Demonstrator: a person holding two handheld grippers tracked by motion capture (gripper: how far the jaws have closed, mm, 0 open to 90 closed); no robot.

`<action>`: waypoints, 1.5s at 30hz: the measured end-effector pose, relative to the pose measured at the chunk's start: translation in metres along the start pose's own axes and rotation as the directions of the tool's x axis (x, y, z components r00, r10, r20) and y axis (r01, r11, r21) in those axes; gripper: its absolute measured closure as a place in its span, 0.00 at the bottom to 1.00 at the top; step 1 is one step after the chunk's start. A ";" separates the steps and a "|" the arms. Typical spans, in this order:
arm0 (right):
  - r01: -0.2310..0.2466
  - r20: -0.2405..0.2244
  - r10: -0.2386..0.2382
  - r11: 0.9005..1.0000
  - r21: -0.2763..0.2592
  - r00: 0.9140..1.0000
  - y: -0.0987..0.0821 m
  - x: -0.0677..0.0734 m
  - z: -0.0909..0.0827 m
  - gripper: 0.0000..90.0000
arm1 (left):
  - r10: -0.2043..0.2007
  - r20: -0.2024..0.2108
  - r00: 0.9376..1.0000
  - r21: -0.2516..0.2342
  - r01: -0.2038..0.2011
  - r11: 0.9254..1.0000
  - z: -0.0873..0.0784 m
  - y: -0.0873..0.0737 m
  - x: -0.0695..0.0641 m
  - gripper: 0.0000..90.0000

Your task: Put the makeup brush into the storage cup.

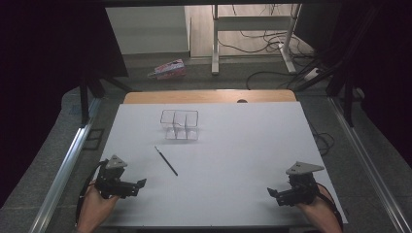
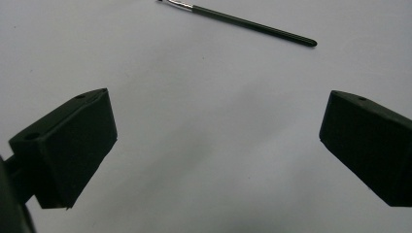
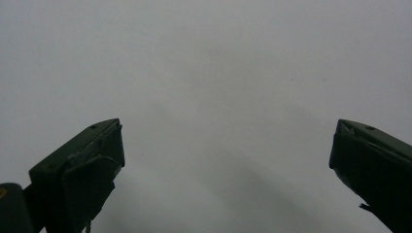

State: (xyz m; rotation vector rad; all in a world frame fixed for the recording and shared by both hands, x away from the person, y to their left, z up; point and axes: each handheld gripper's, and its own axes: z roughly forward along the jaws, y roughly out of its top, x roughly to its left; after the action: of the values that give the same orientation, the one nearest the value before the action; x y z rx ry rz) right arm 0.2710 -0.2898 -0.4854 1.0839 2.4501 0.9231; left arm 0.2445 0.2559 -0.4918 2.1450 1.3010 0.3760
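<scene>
Left hand-held gripper (image 1: 138, 186): mine, resting low at the near left of the counter (image 1: 243, 160), jaws spread wide and nothing between them; in the left gripper view (image 2: 214, 145) I see bare white surface in the gap.
Right hand-held gripper (image 1: 273, 193): near right corner, also spread wide and empty (image 3: 226, 160).
Brush (image 1: 166, 160): thin dark stick with a silvery ferrule, lying flat on the counter, just ahead of my left jaws (image 2: 243, 22), at a slant.
Clear organizer (image 1: 180, 124): see-through box with dividers, upright, farther back, apart from the brush.
Handling: I judge the brush very light and stiff, smooth enough to roll or skid if I nudge it; it sits so low that my jaws must come right down to the surface.
Grip spot: I'd pinch across the dark handle near its middle, away from the bristle end.
Risk: a squeeze off-centre could flick it away.
</scene>
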 end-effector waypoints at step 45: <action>0.017 -0.011 -0.017 0.999 0.038 1.000 -0.001 0.002 0.004 0.00 | -0.012 0.034 0.999 0.147 0.007 0.989 0.054 0.063 -0.009 0.02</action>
State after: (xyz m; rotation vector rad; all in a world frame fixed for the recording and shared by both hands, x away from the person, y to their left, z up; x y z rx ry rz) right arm 0.2716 -0.2873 -0.4890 1.0715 2.4919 0.8824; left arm 0.3129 0.2073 -0.4944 2.2553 1.3561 0.2439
